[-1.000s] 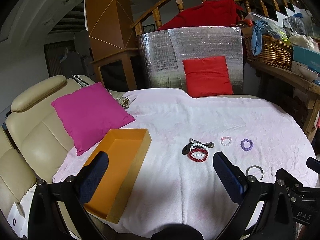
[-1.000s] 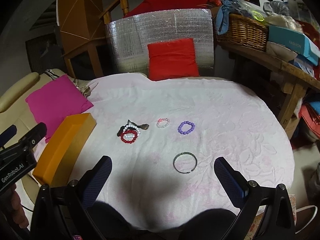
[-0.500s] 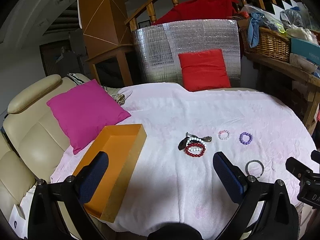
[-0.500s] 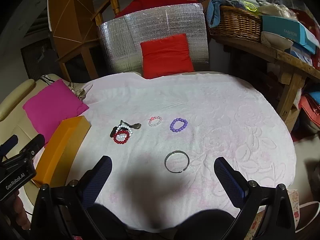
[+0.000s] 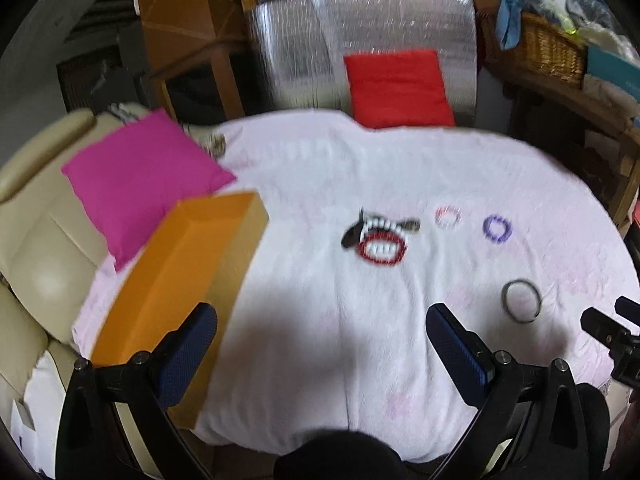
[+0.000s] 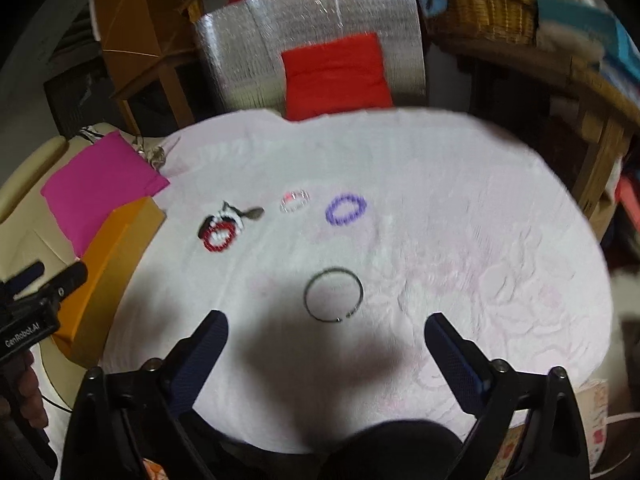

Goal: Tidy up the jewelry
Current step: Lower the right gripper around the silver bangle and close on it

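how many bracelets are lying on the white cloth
5: a red bead bracelet and a white one piled together nearest the orange box, a pale pink one, a purple one, and a thin metal bangle closest to the right gripper. The pile may hide more.

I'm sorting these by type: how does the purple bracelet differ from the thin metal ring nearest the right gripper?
The purple bracelet is made of chunky beads; the metal bangle is a thin, smooth dark wire hoop. The purple bracelet forms a closed loop, while the metal bangle shows a small gap at its lower right. The metal bangle looks wider across and lies nearer the right gripper. Both lie flat on the pale cloth, untouched.
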A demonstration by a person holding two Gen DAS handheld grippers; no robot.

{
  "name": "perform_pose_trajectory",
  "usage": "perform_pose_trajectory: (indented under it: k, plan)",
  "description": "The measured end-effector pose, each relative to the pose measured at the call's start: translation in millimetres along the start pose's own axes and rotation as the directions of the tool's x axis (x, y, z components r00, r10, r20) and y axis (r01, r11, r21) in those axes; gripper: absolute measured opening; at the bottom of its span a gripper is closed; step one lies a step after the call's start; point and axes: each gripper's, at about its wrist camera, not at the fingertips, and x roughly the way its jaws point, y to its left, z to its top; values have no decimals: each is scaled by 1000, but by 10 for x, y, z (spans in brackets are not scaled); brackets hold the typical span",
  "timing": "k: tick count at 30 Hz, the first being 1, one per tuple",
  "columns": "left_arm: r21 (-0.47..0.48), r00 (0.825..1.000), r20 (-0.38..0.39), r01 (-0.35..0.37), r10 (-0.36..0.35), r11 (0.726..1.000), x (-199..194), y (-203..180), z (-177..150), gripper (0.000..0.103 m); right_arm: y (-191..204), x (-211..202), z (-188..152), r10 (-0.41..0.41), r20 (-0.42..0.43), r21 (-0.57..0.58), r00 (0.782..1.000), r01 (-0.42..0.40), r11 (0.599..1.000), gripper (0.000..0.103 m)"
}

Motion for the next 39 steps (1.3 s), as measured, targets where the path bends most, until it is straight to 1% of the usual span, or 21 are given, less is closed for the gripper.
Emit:
perform_pose_trajectory:
  k: [2, 5, 9, 12, 14, 17, 20, 23, 25, 26, 28, 30, 31, 32, 33, 34, 35, 36, 37, 38, 39]
  plan:
    - [-10, 999, -31, -8, 7, 1000, 118, -4, -50, 103, -49, 146, -8, 15, -31, 14, 999, -15, 1000, 89]
    - [-7, 998, -62, -12, 12, 1000, 267, -22, -102, 103, -76, 437, 0, 11, -73, 27, 997, -9, 1000, 88]
    - [1, 996, -92, -1, 1, 1000, 489, -20, -85, 103, -48, 760, 32, -25, -106, 37, 994, 29, 999, 88]
    - [-8, 995, -99, 4, -4, 1000, 673, 9, -23, 103, -8, 941, 17, -46, -120, 40, 992, 51, 998, 88]
    - [-21, 994, -105, 14, -16, 1000, 824, 26, 43, 103, 13, 1042, -7, -82, -120, 28, 989, 86, 996, 88]
    - [-36, 993, -111, 42, -46, 998, 1067, 7, 148, 103, 2, 1119, -29, -115, -110, 19, 987, 118, 993, 88]
    - [-53, 989, -123, 70, -76, 996, 1340, -62, 264, 103, 8, 1113, 10, -119, -91, 19, 989, 121, 992, 88]
    - [-66, 983, -142, 111, -120, 992, 1592, -165, 377, 103, 12, 1173, 13, -141, -108, 4, 984, 143, 990, 85]
    - [-67, 978, -161, 126, -136, 990, 1744, -239, 424, 103, 30, 1176, 3, -142, -94, -14, 985, 141, 990, 83]
    - [-66, 975, -170, 135, -145, 989, 1828, -279, 443, 103, 36, 1175, -3, -142, -90, -21, 986, 141, 990, 82]
    - [-71, 968, -190, 154, -165, 986, 1970, -342, 462, 103, 49, 1173, -9, -127, -71, -23, 989, 126, 992, 75]
    - [-92, 956, -208, 191, -206, 977, 2098, -384, 470, 103, 63, 1183, -15, -118, -58, -28, 991, 116, 993, 68]
    - [-101, 953, -209, 202, -220, 974, 2130, -395, 468, 103, 64, 1179, -18, -114, -53, -27, 992, 113, 993, 67]
    - [-112, 949, -208, 217, -237, 970, 2161, -403, 468, 101, 54, 1174, -16, -103, -44, -20, 994, 102, 995, 63]
    - [-121, 945, -205, 236, -256, 964, 2181, -411, 465, 96, 36, 1170, -9, -93, -40, -9, 995, 92, 996, 63]
    - [-124, 942, -204, 246, -267, 961, 2189, -421, 459, 92, 23, 1172, -8, -86, -38, 1, 996, 86, 996, 63]
    - [-119, 942, -205, 244, -264, 962, 2196, -438, 455, 89, -9, 1172, 2, -71, -35, 19, 997, 71, 997, 63]
    - [-104, 948, -199, 231, -248, 967, 2190, -453, 447, 84, -25, 1174, 10, -64, -32, 28, 997, 65, 998, 63]
    - [-97, 951, -192, 227, -242, 969, 2186, -455, 437, 81, -36, 1167, 12, -61, -27, 35, 998, 62, 997, 58]
    - [-91, 954, -183, 223, -236, 971, 2173, -453, 427, 73, -53, 1161, 21, -81, -17, 40, 997, 82, 996, 34]
    - [-90, 955, -173, 230, -243, 969, 2149, -442, 423, 59, -89, 1162, 25, -75, -23, 54, 997, 76, 996, 31]
